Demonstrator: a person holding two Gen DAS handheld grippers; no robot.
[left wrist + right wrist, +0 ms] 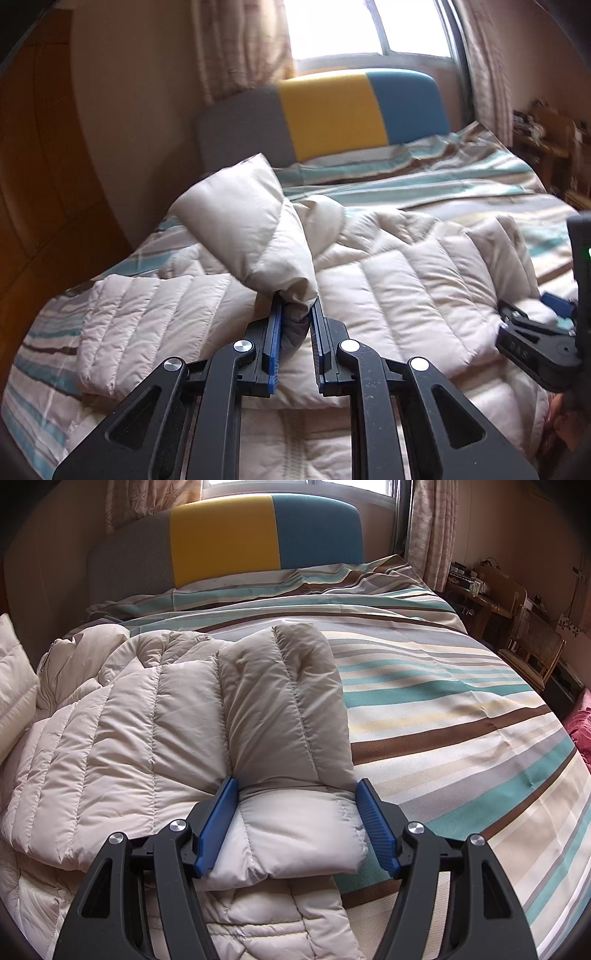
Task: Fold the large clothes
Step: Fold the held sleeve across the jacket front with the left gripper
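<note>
Left wrist view | left gripper (pixel 295 314) pinching a cream down jacket (pixel 388 295) sleeve cuff (pixel 295 295), sleeve running far-left | right gripper (pixel 295 812) straddling, jaws apart, folded right sleeve (pixel 291 827) | jacket lying on striped bed (pixel 443 701)

your left gripper (pixel 295 310) is clamped tight, its blue pads (pixel 275 332) pinching a bunched fold of fabric between them, and it angles gently downward. your right gripper (pixel 295 797) tips down more steeply with its jaws spread wide either side of a padded fold; the pads (pixel 375 827) seem to sit against its edges without squeezing, though that contact is hard to judge. from the left wrist view, the right gripper (pixel 539 336) shows only as a blurred dark body at the right edge.
</note>
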